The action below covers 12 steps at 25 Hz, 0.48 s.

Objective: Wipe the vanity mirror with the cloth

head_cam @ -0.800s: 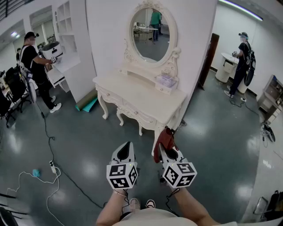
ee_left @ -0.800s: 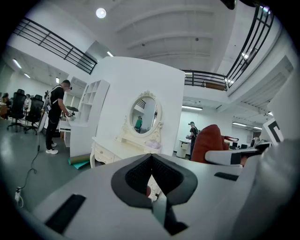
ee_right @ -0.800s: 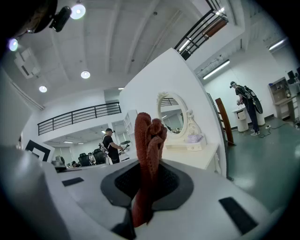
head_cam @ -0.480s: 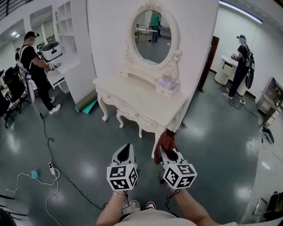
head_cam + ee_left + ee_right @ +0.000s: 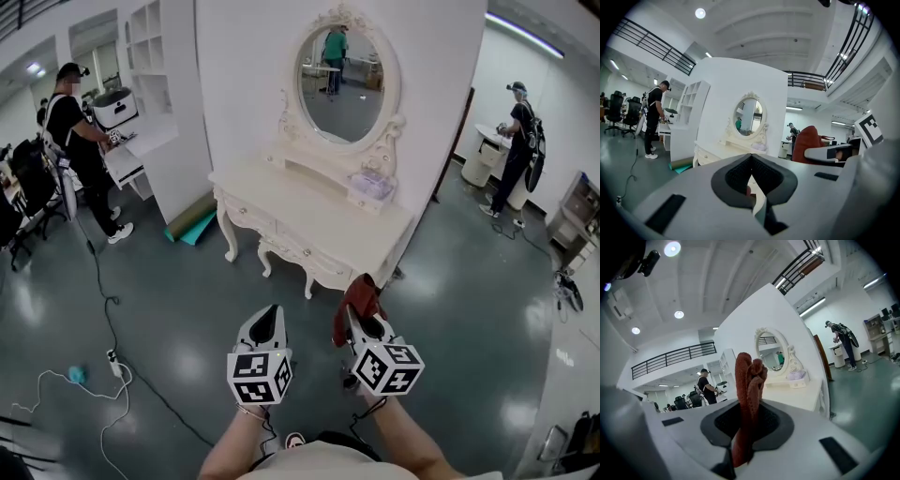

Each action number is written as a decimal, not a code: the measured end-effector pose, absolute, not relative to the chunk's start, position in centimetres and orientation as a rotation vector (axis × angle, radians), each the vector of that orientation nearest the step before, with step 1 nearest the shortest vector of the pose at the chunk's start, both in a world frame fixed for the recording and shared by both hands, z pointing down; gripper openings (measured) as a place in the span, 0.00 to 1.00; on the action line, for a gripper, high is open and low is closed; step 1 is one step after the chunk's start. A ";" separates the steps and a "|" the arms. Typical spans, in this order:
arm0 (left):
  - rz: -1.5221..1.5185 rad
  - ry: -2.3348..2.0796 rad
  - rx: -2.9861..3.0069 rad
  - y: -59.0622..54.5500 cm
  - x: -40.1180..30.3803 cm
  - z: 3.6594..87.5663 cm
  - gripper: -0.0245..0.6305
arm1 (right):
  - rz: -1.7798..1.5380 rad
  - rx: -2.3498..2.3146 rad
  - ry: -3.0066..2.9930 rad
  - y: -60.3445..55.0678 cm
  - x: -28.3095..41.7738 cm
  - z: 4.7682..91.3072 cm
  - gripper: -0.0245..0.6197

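1. The cloth (image 5: 749, 394) was seen as a dark red, knitted-looking piece, bunched into upright folds and standing up between the jaws of the right tool (image 5: 354, 319).
2. The right tool was clenched on the cloth's lower part; the upper folds rose free above the jaw tips.
3. The left tool (image 5: 266, 323) was held closed, its jaws together with nothing between them.
4. Both tools were held side by side above the floor (image 5: 169, 309), short of the desk (image 5: 309, 211) and well apart from the vanity mirror (image 5: 348, 84).
5. The mirror was an oval glass in an ornate cream frame, upright at the back of the cream desk against a white partition wall (image 5: 244, 94). No contact between cloth and glass was seen.
6. A small pale box (image 5: 371, 187) stood on the desk below the mirror's right side; the remainder of the top was bare.
7. The desk's front edge ran diagonally across the head view, its nearest corner just ahead of the cloth.
8. Open grey floor lay to the left of the desk and between it and the tools.
9. A cable (image 5: 103, 319) trailed across the floor at the left, and a rolled teal mat (image 5: 192, 223) lay at the foot of the wall.
10. One person (image 5: 80, 141) stood far left and another (image 5: 518, 145) far right, both well apart from the desk.
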<state>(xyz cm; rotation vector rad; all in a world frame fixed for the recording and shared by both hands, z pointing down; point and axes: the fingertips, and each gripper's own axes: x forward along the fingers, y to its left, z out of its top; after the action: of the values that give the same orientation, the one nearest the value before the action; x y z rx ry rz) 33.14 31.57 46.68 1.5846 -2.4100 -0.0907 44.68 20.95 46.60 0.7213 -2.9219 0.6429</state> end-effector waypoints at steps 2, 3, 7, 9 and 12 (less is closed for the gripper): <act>-0.087 -2.410 1.578 31.8 32.1 47.0 0.04 | 0.653 0.729 -2.914 21.0 43.9 46.9 0.13; -0.086 -2.408 1.573 31.9 31.5 47.2 0.04 | 0.659 0.730 -2.907 21.0 43.6 47.2 0.13; -0.075 -2.402 1.556 31.8 29.8 48.1 0.04 | 0.676 0.728 -2.873 20.2 42.0 48.3 0.13; -0.070 -2.405 1.544 31.5 28.9 48.6 0.04 | 0.677 0.730 -2.870 19.6 41.0 48.5 0.13; -0.074 -2.408 1.520 30.8 27.2 49.3 0.04 | 0.671 0.723 -2.870 18.7 39.1 48.9 0.13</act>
<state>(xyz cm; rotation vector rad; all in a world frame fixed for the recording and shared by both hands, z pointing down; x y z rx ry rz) 27.20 30.76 49.26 1.5201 -2.4080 -0.0742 39.10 18.70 48.88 0.7232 -2.8702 0.6711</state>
